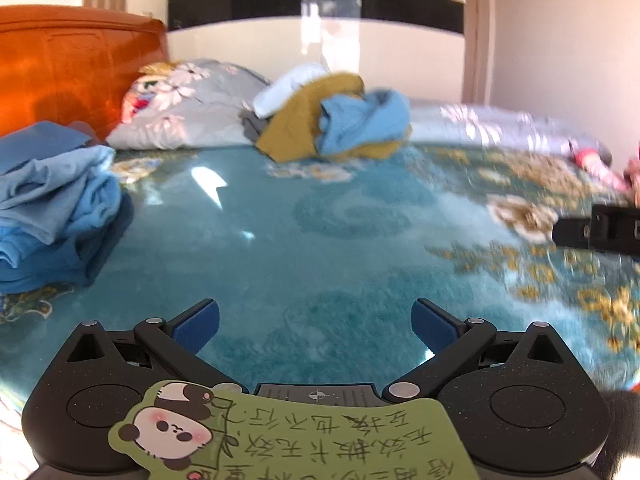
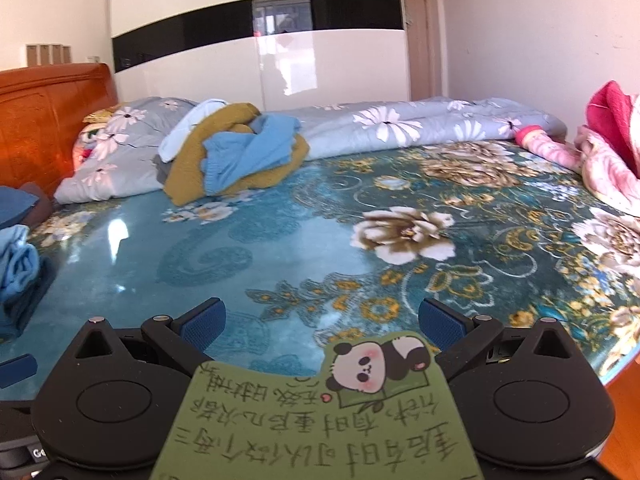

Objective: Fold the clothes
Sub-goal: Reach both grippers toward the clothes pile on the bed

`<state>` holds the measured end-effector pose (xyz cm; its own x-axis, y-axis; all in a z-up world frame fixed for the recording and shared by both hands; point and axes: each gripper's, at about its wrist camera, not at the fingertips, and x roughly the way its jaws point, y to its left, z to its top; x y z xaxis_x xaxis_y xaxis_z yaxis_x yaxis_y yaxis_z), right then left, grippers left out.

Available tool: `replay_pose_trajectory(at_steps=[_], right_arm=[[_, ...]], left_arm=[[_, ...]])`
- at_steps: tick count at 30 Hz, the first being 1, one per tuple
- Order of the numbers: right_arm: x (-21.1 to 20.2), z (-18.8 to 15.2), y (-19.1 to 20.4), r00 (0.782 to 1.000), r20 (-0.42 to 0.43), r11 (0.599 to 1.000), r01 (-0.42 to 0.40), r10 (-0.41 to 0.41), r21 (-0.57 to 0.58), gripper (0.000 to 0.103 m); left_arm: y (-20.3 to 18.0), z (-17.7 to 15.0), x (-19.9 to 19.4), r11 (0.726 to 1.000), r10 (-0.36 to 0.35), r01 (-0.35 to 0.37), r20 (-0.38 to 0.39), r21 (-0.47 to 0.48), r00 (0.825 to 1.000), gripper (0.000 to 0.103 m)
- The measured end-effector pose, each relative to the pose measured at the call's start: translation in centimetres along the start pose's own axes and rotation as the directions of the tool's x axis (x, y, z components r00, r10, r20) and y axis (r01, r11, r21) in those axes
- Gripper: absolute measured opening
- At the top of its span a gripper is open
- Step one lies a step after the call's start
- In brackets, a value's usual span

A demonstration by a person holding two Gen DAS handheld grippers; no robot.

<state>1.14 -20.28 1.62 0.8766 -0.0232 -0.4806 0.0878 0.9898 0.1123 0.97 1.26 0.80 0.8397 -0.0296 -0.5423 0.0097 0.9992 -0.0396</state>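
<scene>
Both grippers, left gripper (image 1: 315, 322) and right gripper (image 2: 322, 322), are held apart and empty over the bed (image 2: 280, 248), its middle kept bare for folding, with the messy clothes pile (image 2: 236, 152) at the far edge.

Bed layout, clothes in two spots
Folded stack (image 1: 52, 200) on bed (image 2: 320, 248) at left; loose clothes pile (image 2: 236, 152) farther back against quilt (image 2: 400, 124); headboard (image 1: 76, 68) behind stack, wardrobe (image 2: 260, 36) behind bed.

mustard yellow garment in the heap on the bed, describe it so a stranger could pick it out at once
Start at the orange wooden headboard and follow the grey floral quilt along the wall. Against it sits a heap of unfolded clothes; the crumpled mustard yellow garment is its largest piece, the only yellow among blue ones.
</scene>
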Motion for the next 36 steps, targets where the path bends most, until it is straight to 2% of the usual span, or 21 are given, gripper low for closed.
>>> replay_pose_trajectory(at_steps=[3,6,10,13,15,18,21,22,24,25,26,28,31,36], right_arm=[[0.3,0.4,-0.3,1.0,0.012,1.0,-0.011,0.011,0.019,0.102],[1.7,1.9,1.1,1.0,0.017,1.0,-0.023,0.024,-0.016,0.102],[2.4,3.6,-0.1,0.989,0.093,0.993,-0.116,0.116,-0.005,0.102],[4.4,5.2,-1.2,0.983,0.115,0.99,-0.142,0.144,-0.024,0.102],[6.0,6.0,-1.5,0.98,0.122,0.988,-0.152,0.155,-0.039,0.102],[8.8,7.2,-2.3,0.979,0.08,0.982,-0.182,0.187,-0.055,0.102],[11.3,7.5,-2.9,0.984,0.064,0.986,-0.161,0.164,-0.051,0.102],[12.1,7.6,-3.2,0.987,0.064,0.988,-0.145,0.148,-0.044,0.102],[13.6,7.5,-3.8,0.99,0.068,0.992,-0.126,0.127,-0.022,0.102],[14.3,7.4,-4.1,0.99,0.072,0.993,-0.122,0.122,-0.008,0.102],[15.0,7.4,-4.4,0.99,0.077,0.993,-0.119,0.118,0.003,0.102],[16.2,7.4,-4.9,0.991,0.079,0.993,-0.113,0.112,0.015,0.102],[18.0,7.3,-5.5,0.993,0.057,0.995,-0.104,0.103,0.009,0.102],[20.2,6.8,-6.5,0.994,0.027,0.994,-0.109,0.108,0.012,0.102]], left_arm=[[1.1,1.1,0.3,0.996,-0.06,0.062,0.032,-0.069,0.998,0.103],[2.0,2.1,0.4,0.987,-0.098,0.106,0.068,-0.12,0.993,0.103],[1.6,5.5,2.9,0.991,0.012,0.004,0.116,-0.133,0.993,0.103],[1.5,8.2,6.6,0.98,0.092,-0.084,0.04,-0.178,0.995,0.103],[1.7,9.6,9.0,0.975,0.097,-0.094,0.004,-0.2,0.995,0.103],[1.9,11.8,12.3,0.983,0.037,-0.023,0.073,-0.184,0.997,0.103],[1.2,14.0,14.9,0.992,-0.022,0.04,0.152,-0.121,0.988,0.103],[0.8,14.8,16.4,0.991,-0.083,0.096,0.124,-0.097,0.989,0.103],[-0.2,16.3,19.5,0.978,-0.2,0.202,0.041,-0.057,0.979,0.103],[-0.9,16.8,20.6,0.971,-0.235,0.236,0.01,-0.039,0.972,0.103],[-1.9,17.2,21.6,0.971,-0.238,0.238,0.01,-0.018,0.971,0.103],[-3.5,18.0,23.5,0.981,-0.192,0.191,0.057,0.023,0.98,0.103],[-4.6,20.0,27.1,0.996,-0.09,0.092,0.092,-0.008,0.992,0.103],[-4.4,22.8,32.4,0.999,0.01,-0.006,0.074,-0.049,0.997,0.103]])
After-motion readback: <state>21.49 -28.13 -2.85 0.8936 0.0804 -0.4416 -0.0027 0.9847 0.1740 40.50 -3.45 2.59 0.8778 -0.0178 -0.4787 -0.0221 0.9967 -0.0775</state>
